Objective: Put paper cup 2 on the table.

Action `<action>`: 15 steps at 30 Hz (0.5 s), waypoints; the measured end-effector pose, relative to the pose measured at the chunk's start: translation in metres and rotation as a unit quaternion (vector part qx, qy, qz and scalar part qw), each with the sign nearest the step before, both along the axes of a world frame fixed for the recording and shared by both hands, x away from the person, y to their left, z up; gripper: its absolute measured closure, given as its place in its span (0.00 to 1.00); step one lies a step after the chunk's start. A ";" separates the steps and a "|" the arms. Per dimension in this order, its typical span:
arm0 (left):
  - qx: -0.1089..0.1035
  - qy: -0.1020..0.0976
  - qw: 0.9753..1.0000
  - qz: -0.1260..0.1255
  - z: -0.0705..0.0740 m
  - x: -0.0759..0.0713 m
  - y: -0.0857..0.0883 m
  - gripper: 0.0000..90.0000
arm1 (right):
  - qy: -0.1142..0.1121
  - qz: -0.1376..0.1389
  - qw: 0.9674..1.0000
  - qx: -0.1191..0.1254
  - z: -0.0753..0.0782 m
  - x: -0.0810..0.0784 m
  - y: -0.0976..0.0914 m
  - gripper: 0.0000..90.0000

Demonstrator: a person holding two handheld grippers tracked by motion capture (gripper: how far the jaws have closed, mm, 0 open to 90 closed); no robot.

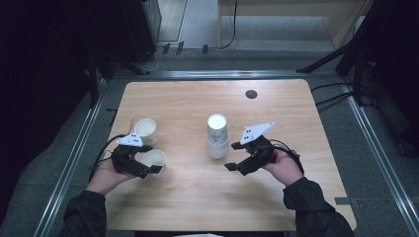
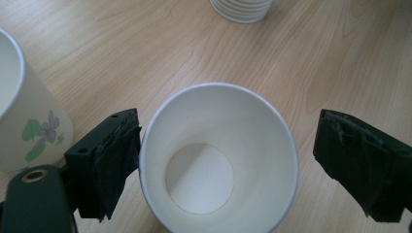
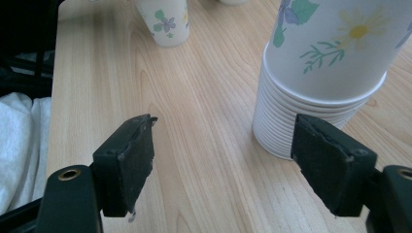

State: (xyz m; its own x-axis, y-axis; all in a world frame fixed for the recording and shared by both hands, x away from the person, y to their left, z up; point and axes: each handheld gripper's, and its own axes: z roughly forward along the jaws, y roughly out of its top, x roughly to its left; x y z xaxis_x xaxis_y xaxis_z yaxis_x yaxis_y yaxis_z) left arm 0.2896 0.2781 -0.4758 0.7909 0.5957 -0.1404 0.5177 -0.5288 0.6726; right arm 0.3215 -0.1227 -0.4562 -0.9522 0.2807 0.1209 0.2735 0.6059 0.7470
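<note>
The wooden surface (image 1: 188, 197) carries everything. Near its middle stands the stack of upside-down paper cups (image 1: 217, 137); only the right gripper view reveals its many nested rims and flower print (image 3: 335, 58). Left of the stack stand two single paper cups, both upright and empty: the farther cup (image 1: 146, 131) and the nearer cup (image 1: 153, 160), whose bare white inside shows in the left gripper view (image 2: 214, 160). The left gripper (image 1: 148, 169) straddles the nearer cup, fingers (image 2: 114, 160) spread wide, one just at the rim, no squeeze visible. The right gripper (image 1: 236, 167) rests just right of the stack, fingers (image 3: 128, 160) wide apart, holding nothing.
</note>
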 end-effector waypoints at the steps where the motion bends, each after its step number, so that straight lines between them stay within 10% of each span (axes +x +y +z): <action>1: 0.000 -0.002 1.000 0.002 0.002 0.000 0.000 0.11 | 0.001 0.001 1.000 0.000 0.000 0.000 0.000 0.27; 15: -0.008 -0.009 1.000 0.023 0.026 -0.001 -0.003 0.11 | 0.003 0.005 1.000 -0.004 -0.001 -0.002 0.002 0.27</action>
State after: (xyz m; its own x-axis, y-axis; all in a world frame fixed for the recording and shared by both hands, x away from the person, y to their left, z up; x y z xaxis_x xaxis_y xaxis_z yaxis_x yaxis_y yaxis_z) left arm 0.2883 0.2748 -0.4494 0.7655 0.6290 -0.1358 0.5288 -0.4946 0.6897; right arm 0.3200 -0.1207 -0.4572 -0.9542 0.2724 0.1235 0.2714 0.6145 0.7408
